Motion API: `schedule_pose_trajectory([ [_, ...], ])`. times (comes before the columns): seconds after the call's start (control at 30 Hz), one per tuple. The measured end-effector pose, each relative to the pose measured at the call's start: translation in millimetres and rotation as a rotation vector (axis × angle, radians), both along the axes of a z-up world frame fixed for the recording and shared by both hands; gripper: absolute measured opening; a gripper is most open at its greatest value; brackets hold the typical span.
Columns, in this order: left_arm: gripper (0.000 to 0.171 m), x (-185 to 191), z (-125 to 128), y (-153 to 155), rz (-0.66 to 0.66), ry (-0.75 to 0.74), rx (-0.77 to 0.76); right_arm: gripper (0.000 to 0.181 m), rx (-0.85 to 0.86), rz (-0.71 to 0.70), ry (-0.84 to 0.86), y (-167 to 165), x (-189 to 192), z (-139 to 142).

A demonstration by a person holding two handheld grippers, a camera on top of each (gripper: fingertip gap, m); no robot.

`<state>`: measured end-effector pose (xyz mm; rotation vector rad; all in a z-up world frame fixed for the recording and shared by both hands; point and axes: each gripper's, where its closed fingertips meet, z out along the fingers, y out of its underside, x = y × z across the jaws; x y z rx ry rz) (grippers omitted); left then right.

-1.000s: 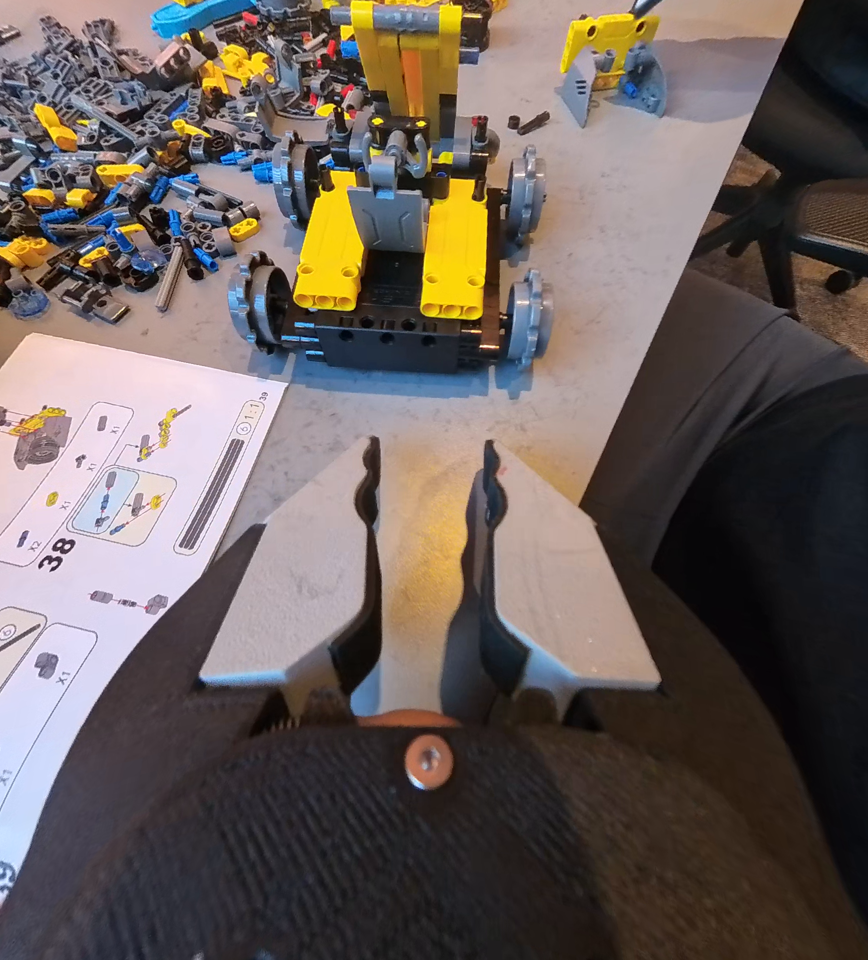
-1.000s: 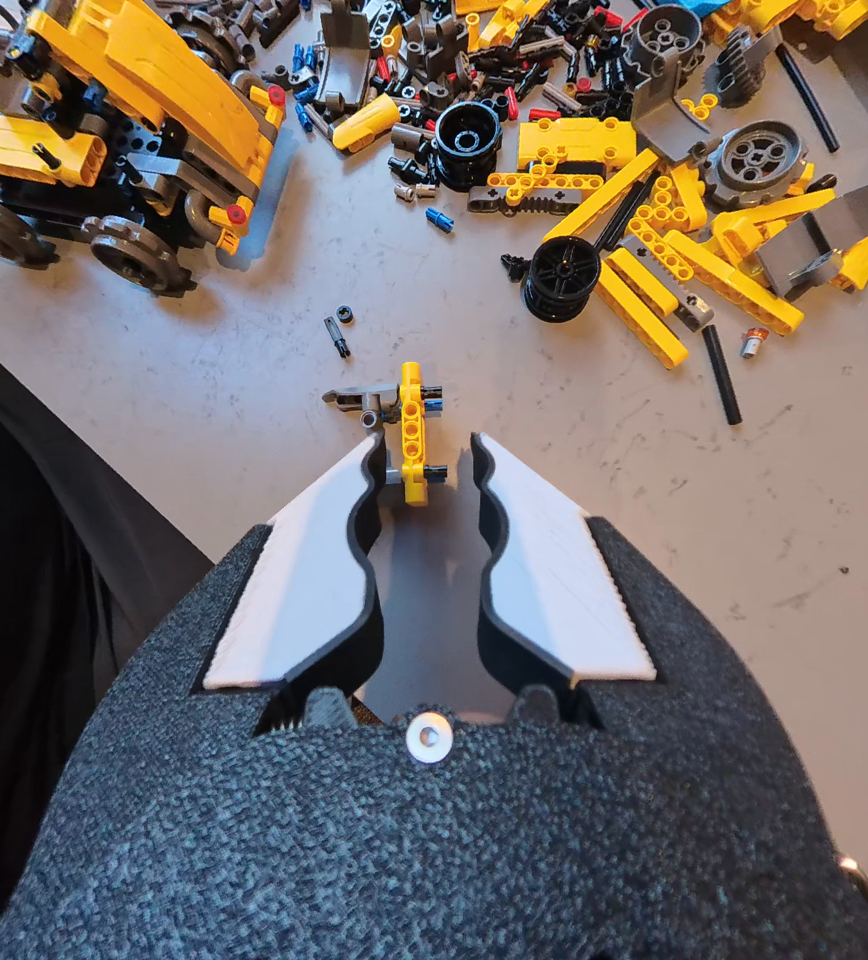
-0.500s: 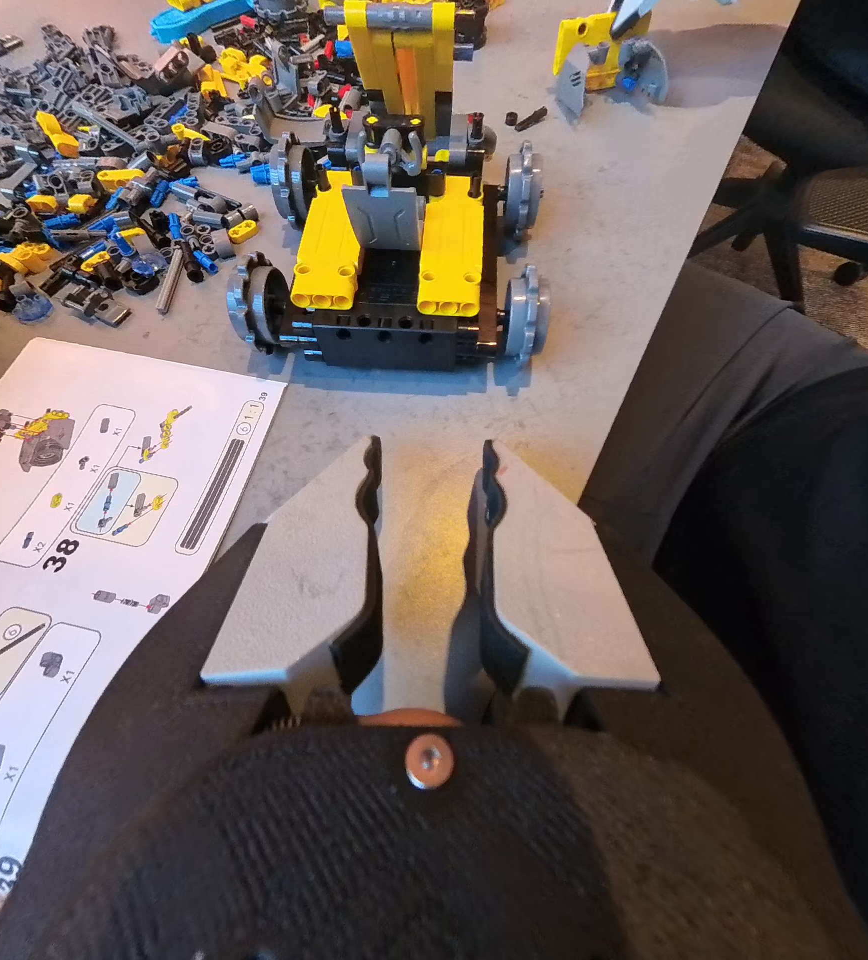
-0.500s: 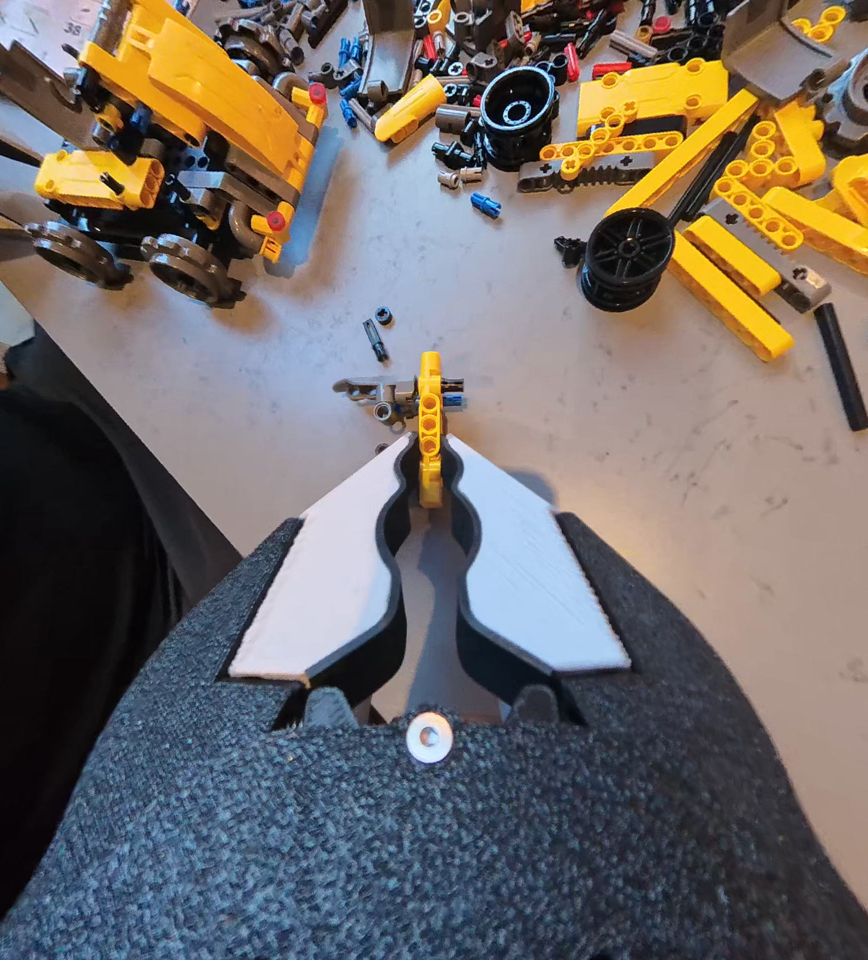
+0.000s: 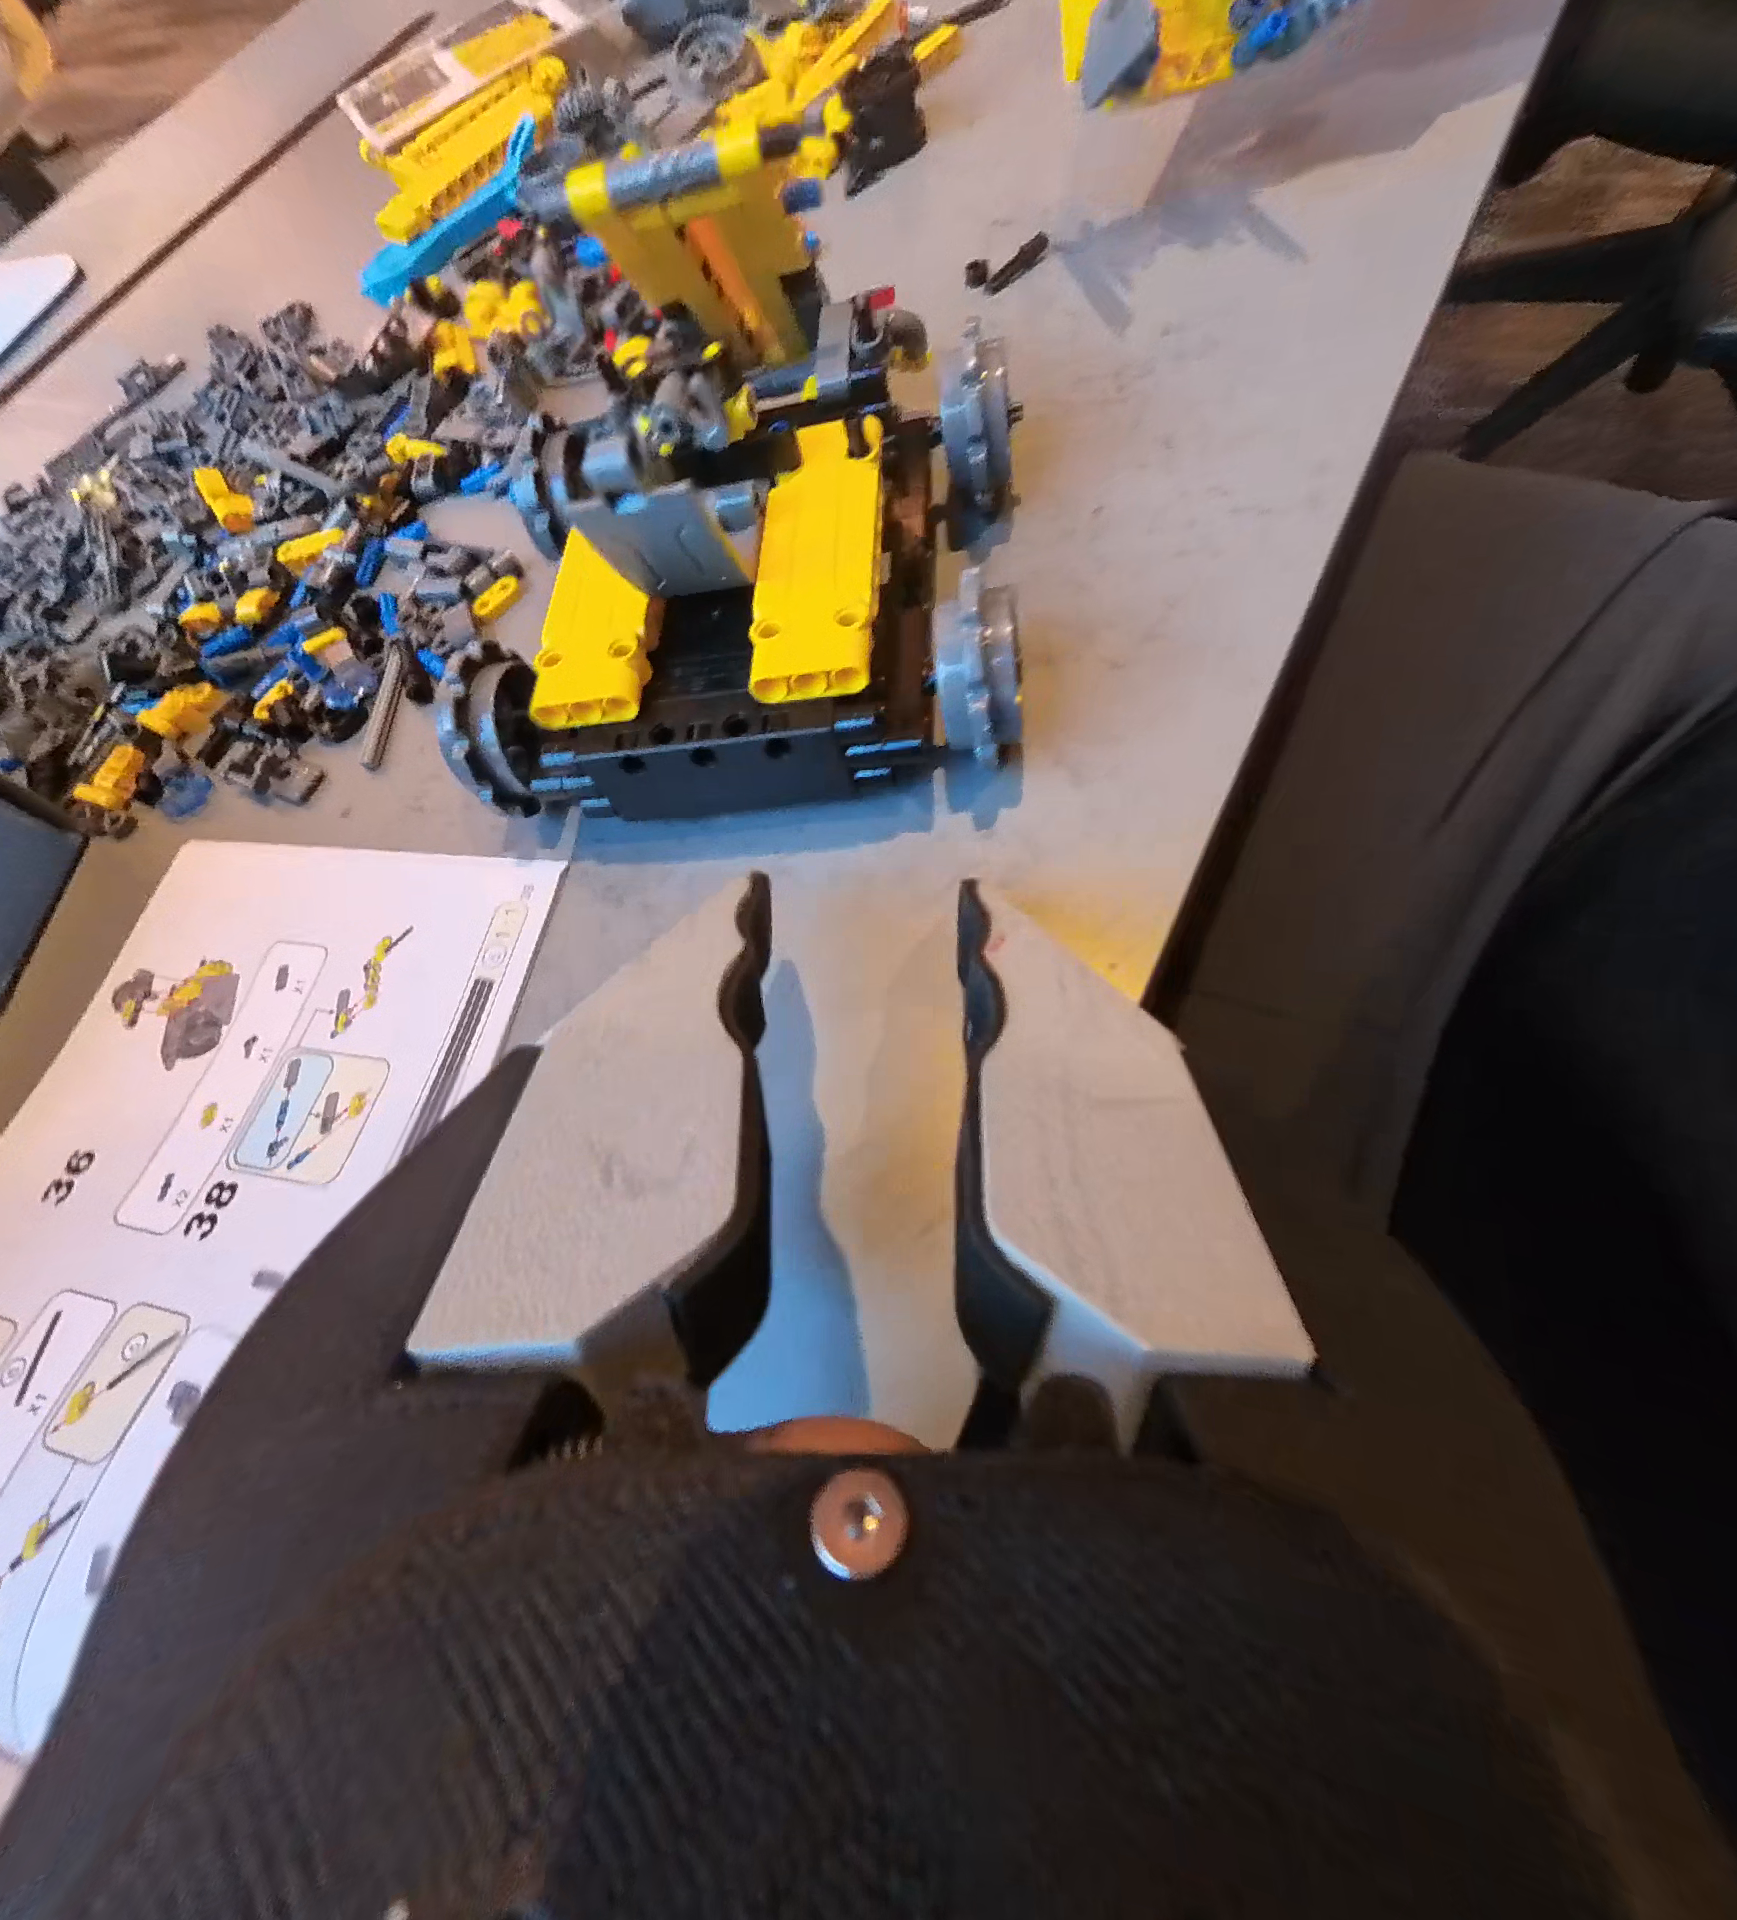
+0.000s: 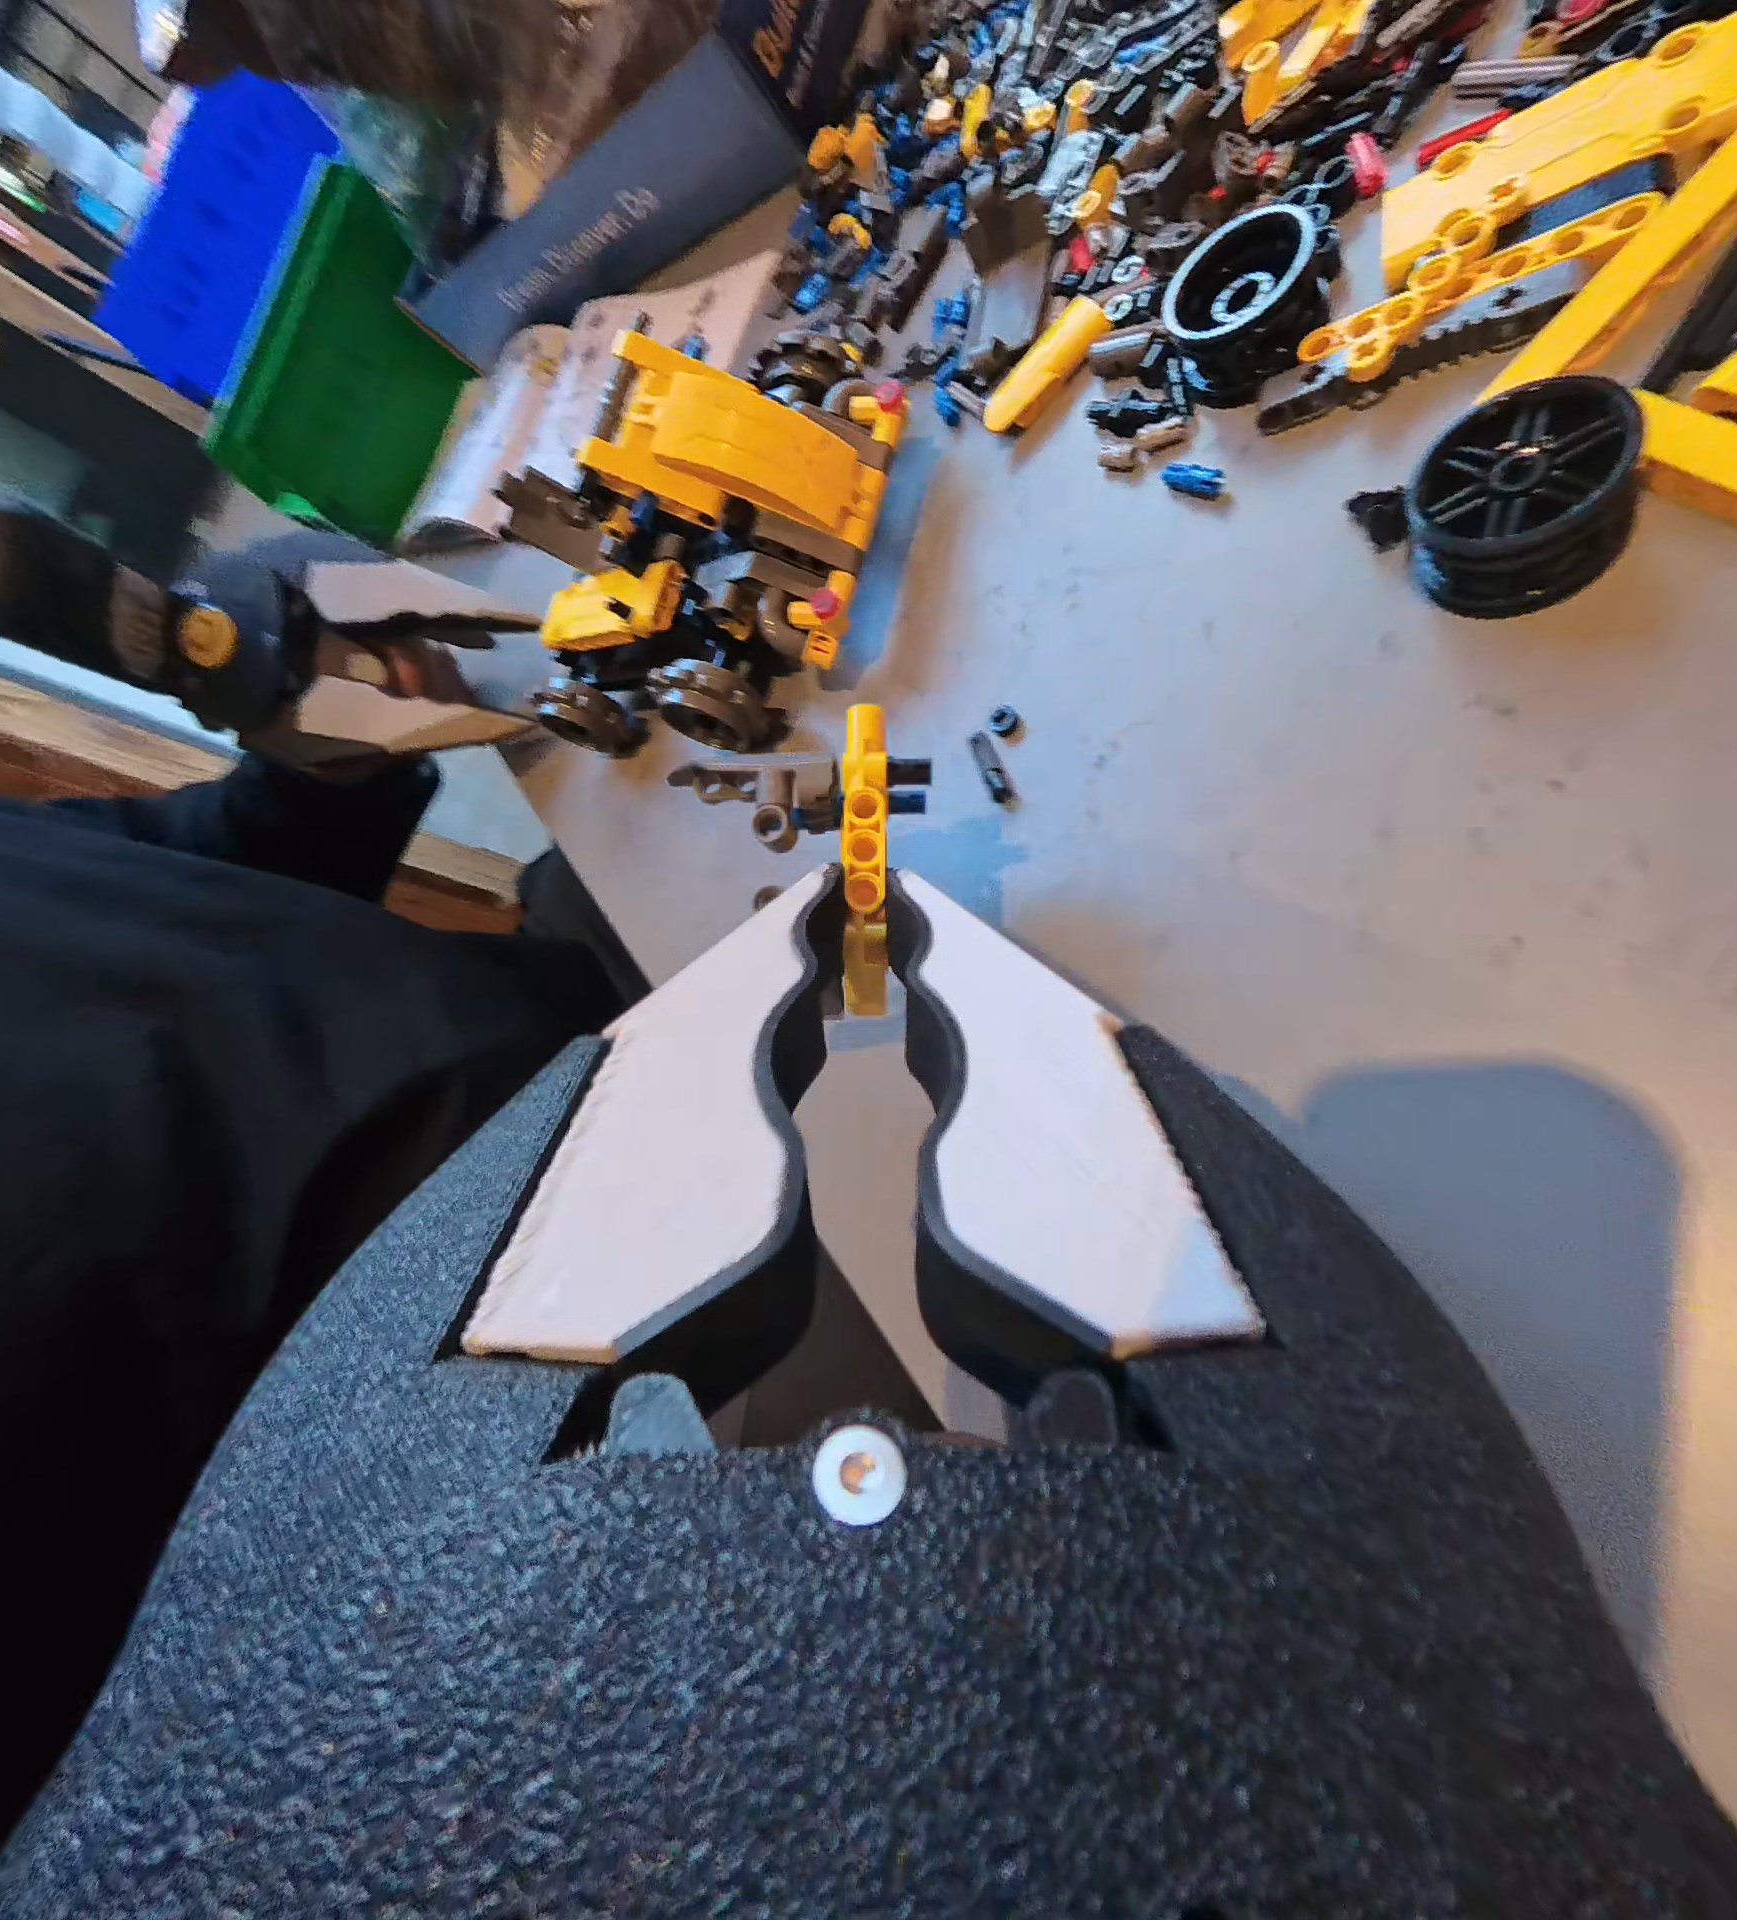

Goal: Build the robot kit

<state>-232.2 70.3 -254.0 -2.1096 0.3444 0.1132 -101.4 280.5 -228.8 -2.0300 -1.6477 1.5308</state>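
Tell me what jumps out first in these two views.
The right gripper is shut on a small yellow beam assembly raised above the grey table. Ahead of the open, empty left gripper stands a half-built yellow and black vehicle, with loose parts heaped to its left.

Each hand-held gripper: 2 pale wavy-edged fingers, black textured body, 1 silver screw.

The right gripper is clamped on a yellow beam with grey and black bits pinned to its far end — raised above the grey table. Beyond sits a yellow vehicle; the left gripper reaches beside it. A black wheel lies to the right.
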Motion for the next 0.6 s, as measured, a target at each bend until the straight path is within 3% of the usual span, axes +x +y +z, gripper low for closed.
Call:
schedule_pose_trajectory([
  [0.23,0.036,19,5,6,-0.065,0.12,0.06,0.007,-0.165,0.023,0.08,-23,2,15],
  [0.6,0.036,36,15,9,-0.098,0.128,0.074,0.007,-0.275,0.039,0.1,-44,3,22],
])
